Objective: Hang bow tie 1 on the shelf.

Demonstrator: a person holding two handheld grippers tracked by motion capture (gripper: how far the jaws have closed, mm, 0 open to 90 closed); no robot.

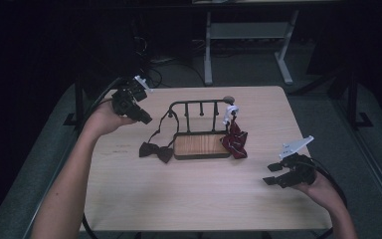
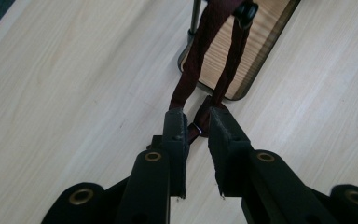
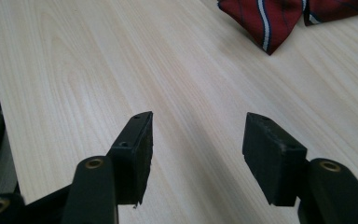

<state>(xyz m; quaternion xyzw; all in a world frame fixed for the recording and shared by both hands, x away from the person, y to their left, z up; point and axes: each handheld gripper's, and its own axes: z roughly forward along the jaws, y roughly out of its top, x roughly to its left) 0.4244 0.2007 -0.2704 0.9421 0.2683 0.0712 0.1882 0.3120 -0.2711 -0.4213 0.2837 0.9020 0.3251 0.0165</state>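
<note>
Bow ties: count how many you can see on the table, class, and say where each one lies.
2. A dark bow tie lies left of the rack's wooden base, strap up on the rail; a red striped bow tie hangs at the rack's right end.

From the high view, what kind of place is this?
Probably a lab or recording workspace: a lone pale wooden table under dark surroundings, a bare desk frame behind it, and cables on the grey floor.

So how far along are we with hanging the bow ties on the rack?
Done: the striped red tie hangs at the rack's right end. In hand: the dark bow tie's strap is looped over the rack, its bow on the table; the left hand-held gripper stands slightly open. Left: nothing obvious; the right hand-held gripper is open and empty.
</note>
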